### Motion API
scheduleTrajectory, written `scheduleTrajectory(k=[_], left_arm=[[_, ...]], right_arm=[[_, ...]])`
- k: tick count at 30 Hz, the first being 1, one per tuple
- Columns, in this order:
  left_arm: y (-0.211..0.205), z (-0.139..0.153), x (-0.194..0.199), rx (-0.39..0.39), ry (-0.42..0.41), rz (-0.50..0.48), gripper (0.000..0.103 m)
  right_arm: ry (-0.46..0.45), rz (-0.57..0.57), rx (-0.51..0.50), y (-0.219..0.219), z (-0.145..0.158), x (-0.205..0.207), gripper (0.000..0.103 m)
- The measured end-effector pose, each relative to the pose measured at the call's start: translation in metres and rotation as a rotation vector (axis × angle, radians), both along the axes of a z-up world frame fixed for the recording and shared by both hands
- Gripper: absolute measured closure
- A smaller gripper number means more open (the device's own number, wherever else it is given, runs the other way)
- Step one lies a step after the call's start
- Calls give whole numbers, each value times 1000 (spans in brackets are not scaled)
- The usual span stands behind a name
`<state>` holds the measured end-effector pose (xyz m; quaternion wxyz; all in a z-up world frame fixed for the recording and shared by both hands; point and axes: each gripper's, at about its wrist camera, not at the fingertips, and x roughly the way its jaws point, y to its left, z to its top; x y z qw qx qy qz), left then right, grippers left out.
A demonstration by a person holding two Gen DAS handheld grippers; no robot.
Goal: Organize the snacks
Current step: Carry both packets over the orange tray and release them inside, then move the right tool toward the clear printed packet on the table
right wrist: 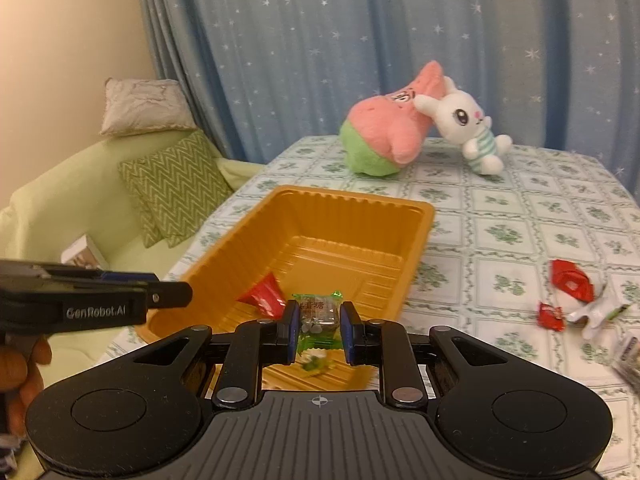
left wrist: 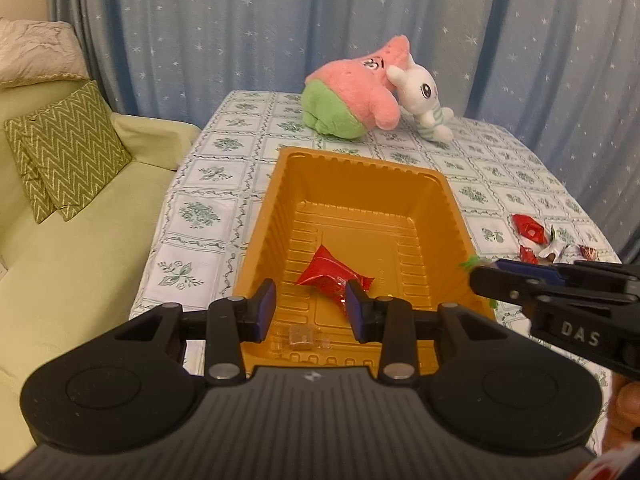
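The right gripper (right wrist: 319,330) is closed on a green-wrapped candy (right wrist: 318,316), its blue pads pinching the wrapper from both sides, and it hangs over the near right corner of the orange tray (right wrist: 352,204). The step in hand looks like the drop: the candy is carried in and only needs letting go. The next move calls for a little more reach past the tray's near wall, so the candy falls on the ribbed floor and not on the rim, and then for the pads to part.

The left gripper (left wrist: 311,306) holds nothing; its pads stand moderately apart above the tray's near edge. Inside the tray lie a red snack packet (left wrist: 330,276), near the middle of the floor, and a small clear-wrapped brown sweet (left wrist: 301,338) against the near wall.

More snacks (right wrist: 570,292) wait on the tablecloth (right wrist: 520,208) toward its right edge: a large red wrapper, a small red one and a white one. A further packet at the right edge of the right wrist view is blurred and cut off, so its kind cannot be told. Two plush toys (right wrist: 400,128) lean together at the far edge.

In the left wrist view the green candy shows only as a sliver beside the right gripper's tip.
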<state>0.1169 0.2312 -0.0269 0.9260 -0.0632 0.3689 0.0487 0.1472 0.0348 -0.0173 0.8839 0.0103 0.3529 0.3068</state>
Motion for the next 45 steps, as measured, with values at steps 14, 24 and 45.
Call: scheduleTrajectory(k=[14, 24, 45], left_arm=[[-14, 26, -42, 6, -68, 32, 53], [-72, 42, -67, -22, -85, -26, 45], [-190, 51, -74, -18, -84, -210, 24]], right_arm=[[24, -124, 42, -55, 12, -22, 41], [3, -253, 24, -133, 36, -59, 41], [-10, -474, 9, -252, 44, -94, 41]])
